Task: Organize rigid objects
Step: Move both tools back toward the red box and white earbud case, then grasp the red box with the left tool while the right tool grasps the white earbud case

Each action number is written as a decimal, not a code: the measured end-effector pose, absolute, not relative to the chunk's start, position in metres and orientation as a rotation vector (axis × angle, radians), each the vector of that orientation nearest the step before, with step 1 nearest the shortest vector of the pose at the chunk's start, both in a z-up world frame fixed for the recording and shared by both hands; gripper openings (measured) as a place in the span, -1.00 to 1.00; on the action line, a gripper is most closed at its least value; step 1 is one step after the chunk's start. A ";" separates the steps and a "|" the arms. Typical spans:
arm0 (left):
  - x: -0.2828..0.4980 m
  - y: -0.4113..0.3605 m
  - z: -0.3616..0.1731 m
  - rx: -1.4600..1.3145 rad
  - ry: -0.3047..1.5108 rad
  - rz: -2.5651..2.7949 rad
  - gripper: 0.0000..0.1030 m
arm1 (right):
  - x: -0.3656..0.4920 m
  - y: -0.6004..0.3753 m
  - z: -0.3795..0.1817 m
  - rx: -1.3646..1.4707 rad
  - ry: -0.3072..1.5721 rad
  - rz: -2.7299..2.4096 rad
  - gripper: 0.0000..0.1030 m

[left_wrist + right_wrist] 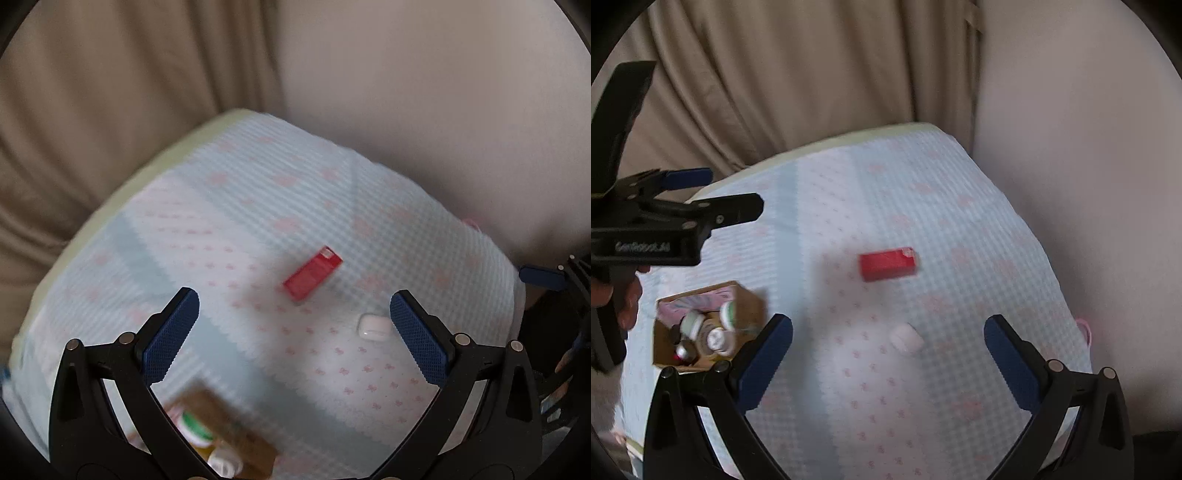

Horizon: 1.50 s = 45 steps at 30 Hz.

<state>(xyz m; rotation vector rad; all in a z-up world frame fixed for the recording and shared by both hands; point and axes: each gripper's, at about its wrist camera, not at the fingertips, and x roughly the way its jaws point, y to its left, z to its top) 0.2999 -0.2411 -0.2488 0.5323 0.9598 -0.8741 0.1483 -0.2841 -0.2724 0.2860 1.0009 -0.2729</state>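
Two loose items sit on the blue checked cloth (923,192): a red box (888,264) lying flat near the middle, and a small white case (906,339) nearer the cameras, apart from it. Both views are blurred, so fine detail is lost.

Left gripper (293,325): jaws wide, nothing between them, held above the cloth. From its view the white case (373,325) is just beside the blue pad of the right-side finger (419,338); contact can't be judged. Red box (313,272) lies ahead, between the finger lines.

Right gripper (888,345): jaws wide, empty, also above the cloth, white case between the fingertips.

Cardboard box (746,299) sits at the left of the cloth, open top, holding several small bottles and jars (718,334). Beige curtain (775,92) hangs behind the table.
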 end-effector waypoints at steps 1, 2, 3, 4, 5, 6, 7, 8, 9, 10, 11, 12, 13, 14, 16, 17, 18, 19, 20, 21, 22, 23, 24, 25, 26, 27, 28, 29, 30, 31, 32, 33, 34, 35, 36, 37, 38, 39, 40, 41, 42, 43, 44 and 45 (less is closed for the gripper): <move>0.305 -0.256 -0.264 0.560 0.984 -0.895 1.00 | 0.148 -0.290 -0.282 0.306 1.010 -0.283 1.00; 0.308 -0.266 -0.274 0.580 0.998 -0.909 1.00 | 0.148 -0.296 -0.296 0.331 1.025 -0.294 1.00; 0.310 -0.275 -0.286 0.602 1.010 -0.922 1.00 | 0.148 -0.298 -0.305 0.345 1.036 -0.300 1.00; 0.315 -0.289 -0.301 0.635 1.023 -0.940 0.99 | 0.149 -0.302 -0.316 0.364 1.050 -0.309 1.00; 0.316 -0.295 -0.312 0.657 1.033 -0.952 0.99 | 0.151 -0.305 -0.333 0.394 1.068 -0.318 1.00; 0.318 -0.303 -0.326 0.680 1.045 -0.965 0.99 | 0.152 -0.307 -0.342 0.414 1.079 -0.324 1.00; 0.322 -0.314 -0.342 0.715 1.064 -0.987 0.99 | 0.154 -0.311 -0.355 0.447 1.092 -0.335 1.00; 0.324 -0.319 -0.354 0.745 1.071 -1.002 0.98 | 0.156 -0.313 -0.370 0.492 1.107 -0.354 1.00; 0.325 -0.326 -0.366 0.779 1.076 -1.014 0.96 | 0.158 -0.315 -0.382 0.540 1.117 -0.373 1.00; 0.327 -0.332 -0.380 0.819 1.082 -1.025 0.92 | 0.159 -0.319 -0.399 0.613 1.131 -0.414 1.00; 0.329 -0.339 -0.396 0.868 1.092 -1.036 0.88 | 0.160 -0.322 -0.409 0.661 1.141 -0.452 1.00; 0.332 -0.344 -0.408 0.898 1.104 -1.044 0.77 | 0.161 -0.324 -0.420 0.716 1.150 -0.485 1.00; 0.336 -0.350 -0.423 0.925 1.129 -1.060 0.63 | 0.164 -0.325 -0.435 0.790 1.156 -0.520 0.99; 0.340 -0.354 -0.432 0.941 1.145 -1.068 0.58 | 0.167 -0.324 -0.446 0.838 1.158 -0.542 0.91; 0.346 -0.359 -0.447 0.967 1.163 -1.081 0.54 | 0.175 -0.322 -0.463 0.887 1.177 -0.578 0.80; 0.347 -0.362 -0.455 0.980 1.165 -1.090 0.54 | 0.180 -0.321 -0.474 0.908 1.185 -0.604 0.75; 0.348 -0.364 -0.461 0.990 1.167 -1.100 0.51 | 0.184 -0.319 -0.482 0.924 1.186 -0.626 0.73; 0.349 -0.366 -0.468 1.000 1.170 -1.113 0.47 | 0.188 -0.319 -0.491 0.943 1.184 -0.657 0.73; 0.349 -0.368 -0.474 1.005 1.173 -1.125 0.43 | 0.191 -0.320 -0.497 0.953 1.186 -0.679 0.73; 0.349 -0.369 -0.478 1.012 1.176 -1.135 0.37 | 0.193 -0.321 -0.503 0.965 1.188 -0.703 0.66; 0.349 -0.370 -0.483 1.021 1.180 -1.141 0.36 | 0.196 -0.322 -0.510 0.980 1.191 -0.727 0.60; 0.348 -0.371 -0.489 1.031 1.189 -1.147 0.36 | 0.198 -0.323 -0.515 0.991 1.197 -0.739 0.45; 0.348 -0.371 -0.494 1.040 1.199 -1.149 0.31 | 0.201 -0.324 -0.520 1.003 1.204 -0.749 0.38; 0.347 -0.371 -0.498 1.045 1.209 -1.152 0.12 | 0.204 -0.324 -0.524 1.012 1.215 -0.760 0.37; 0.347 -0.371 -0.502 1.058 1.213 -1.145 0.11 | 0.208 -0.323 -0.528 1.005 1.233 -0.783 0.37; 0.346 -0.372 -0.506 1.077 1.207 -1.135 0.08 | 0.211 -0.322 -0.529 0.992 1.242 -0.802 0.37; 0.345 -0.372 -0.508 1.092 1.203 -1.129 -0.03 | 0.213 -0.321 -0.529 0.978 1.246 -0.825 0.37; 0.345 -0.372 -0.509 1.106 1.196 -1.121 -0.10 | 0.215 -0.321 -0.529 0.968 1.250 -0.842 0.29; 0.347 -0.372 -0.510 1.104 1.203 -1.124 -0.11 | 0.217 -0.320 -0.529 0.949 1.262 -0.861 0.15; 0.348 -0.372 -0.509 1.099 1.210 -1.125 -0.12 | 0.219 -0.320 -0.529 0.933 1.271 -0.873 0.10; 0.348 -0.371 -0.508 1.099 1.209 -1.126 -0.12 | 0.220 -0.321 -0.529 0.923 1.278 -0.880 0.09; 0.347 -0.370 -0.507 1.102 1.202 -1.126 -0.13 | 0.222 -0.322 -0.530 0.921 1.283 -0.881 0.09; 0.347 -0.370 -0.505 1.105 1.193 -1.126 -0.14 | 0.222 -0.322 -0.530 0.921 1.284 -0.879 0.09; 0.346 -0.368 -0.504 1.105 1.186 -1.125 -0.14 | 0.221 -0.322 -0.529 0.923 1.280 -0.877 0.09; 0.344 -0.368 -0.505 1.101 1.182 -1.122 -0.15 | 0.221 -0.323 -0.529 0.926 1.277 -0.873 0.09; 0.342 -0.367 -0.503 1.094 1.181 -1.120 -0.17 | 0.220 -0.322 -0.528 0.926 1.275 -0.868 0.08; 0.340 -0.365 -0.502 1.082 1.183 -1.120 -0.18 | 0.218 -0.323 -0.526 0.926 1.275 -0.861 0.08; 0.339 -0.363 -0.500 1.073 1.184 -1.119 -0.20 | 0.216 -0.324 -0.524 0.933 1.271 -0.856 0.08; 0.338 -0.360 -0.497 1.063 1.185 -1.117 -0.22 | 0.211 -0.325 -0.522 0.941 1.266 -0.855 0.08; 0.334 -0.355 -0.493 1.048 1.187 -1.115 -0.23 | 0.202 -0.328 -0.517 0.945 1.264 -0.853 0.08; 0.333 -0.352 -0.489 1.037 1.187 -1.113 -0.25 | 0.198 -0.337 -0.511 0.946 1.263 -0.851 0.08; 0.331 -0.349 -0.484 1.024 1.188 -1.111 -0.27 | 0.193 -0.339 -0.505 0.945 1.258 -0.849 0.08; 0.329 -0.345 -0.478 1.005 1.192 -1.108 -0.28 | 0.189 -0.341 -0.500 0.941 1.251 -0.846 0.08; 0.328 -0.342 -0.473 0.988 1.196 -1.103 -0.28 | 0.187 -0.344 -0.496 0.940 1.244 -0.843 0.08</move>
